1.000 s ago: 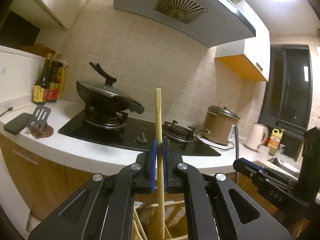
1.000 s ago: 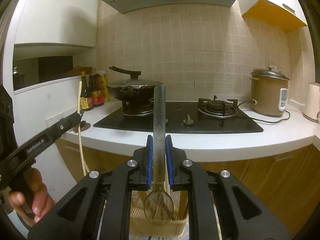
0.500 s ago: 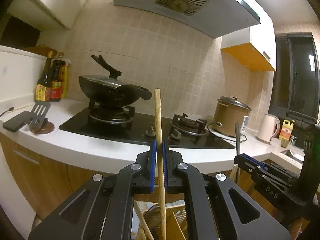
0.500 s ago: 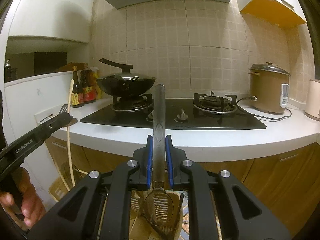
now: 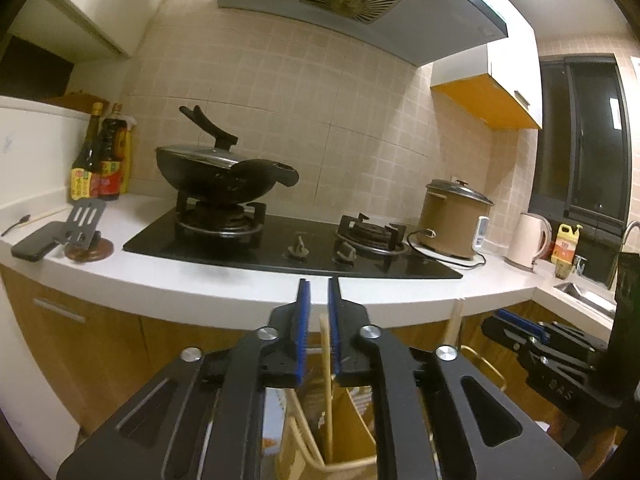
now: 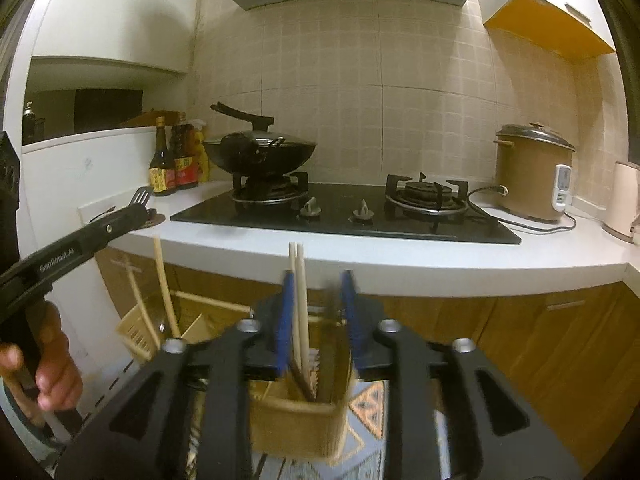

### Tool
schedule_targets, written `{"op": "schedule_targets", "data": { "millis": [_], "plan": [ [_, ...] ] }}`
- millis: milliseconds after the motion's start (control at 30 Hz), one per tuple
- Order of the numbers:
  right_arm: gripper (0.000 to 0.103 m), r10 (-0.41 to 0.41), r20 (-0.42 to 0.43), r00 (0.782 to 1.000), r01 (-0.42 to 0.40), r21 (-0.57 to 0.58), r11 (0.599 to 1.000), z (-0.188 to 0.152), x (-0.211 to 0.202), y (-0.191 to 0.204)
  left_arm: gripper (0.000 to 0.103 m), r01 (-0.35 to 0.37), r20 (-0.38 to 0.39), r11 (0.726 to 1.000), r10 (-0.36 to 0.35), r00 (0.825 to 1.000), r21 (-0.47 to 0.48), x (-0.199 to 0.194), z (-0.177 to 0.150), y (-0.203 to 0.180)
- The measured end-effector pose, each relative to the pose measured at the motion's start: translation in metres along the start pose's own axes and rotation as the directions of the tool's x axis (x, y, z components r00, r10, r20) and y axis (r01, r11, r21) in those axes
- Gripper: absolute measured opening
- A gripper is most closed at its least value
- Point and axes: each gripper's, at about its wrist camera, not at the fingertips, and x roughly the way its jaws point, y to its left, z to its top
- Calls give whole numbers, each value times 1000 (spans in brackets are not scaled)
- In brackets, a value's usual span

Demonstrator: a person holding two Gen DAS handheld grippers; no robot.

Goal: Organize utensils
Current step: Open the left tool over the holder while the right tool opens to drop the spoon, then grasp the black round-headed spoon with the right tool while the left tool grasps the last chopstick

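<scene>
left tool (image 5: 318, 292): jaws opening, pale wooden chopstick (image 5: 327, 384) between the blue pads, seemingly free, its lower end in the woven yellow basket (image 5: 352, 436) | right tool (image 6: 316, 284): jaws opening, blurred dark utensil (image 6: 330, 344) loose between them, over a compartment of the basket beside upright chopsticks (image 6: 299, 304) | white tabletop (image 5: 192, 284) behind

wok (image 5: 224, 176) – black | worktop (image 5: 160, 280) – white | rice cooker (image 5: 454, 220) – brown | wall tiles (image 5: 320, 120) – beige grid

Dim warm light, ceiling glare top right, fisheye-bent edges, motion blur.
</scene>
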Motion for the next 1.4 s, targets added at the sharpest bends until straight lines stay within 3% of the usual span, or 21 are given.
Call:
{"op": "schedule_targets", "data": {
  "millis": [233, 467, 700, 867, 1067, 1233, 1400],
  "plan": [
    [29, 33, -97, 995, -31, 25, 999, -4, -42, 7, 19, -5, -30, 1000, 4, 1000, -4, -46, 2, 5],
    [29, 60, -258, 964, -49, 48, 998, -33, -84, 40, 24, 5, -140, 1000, -1, 990, 25, -93, -7, 5],
    [29, 146, -427, 893, -84, 161, 983, -101, -96, 77, 28, 8, -300, 1000, 1, 954, 28, -122, -48, 16],
    [29, 171, -481, 860, -72, 217, 974, -141, -100, 99, 28, 19, -391, 1000, -24, 920, -15, -132, -80, 25],
    [29, 163, -534, 830, -20, 263, 965, -176, -97, 115, 28, 20, -445, 999, -34, 895, -37, -137, -107, 29],
    [28, 141, -544, 827, 19, 277, 961, -181, -87, 119, 28, 24, -470, 998, -50, 881, -62, -138, -120, 34],
    [28, 55, -553, 831, 68, 198, 978, -185, -81, 133, 28, 15, -496, 997, -47, 867, -69, -133, -131, 39]
  ]
}}
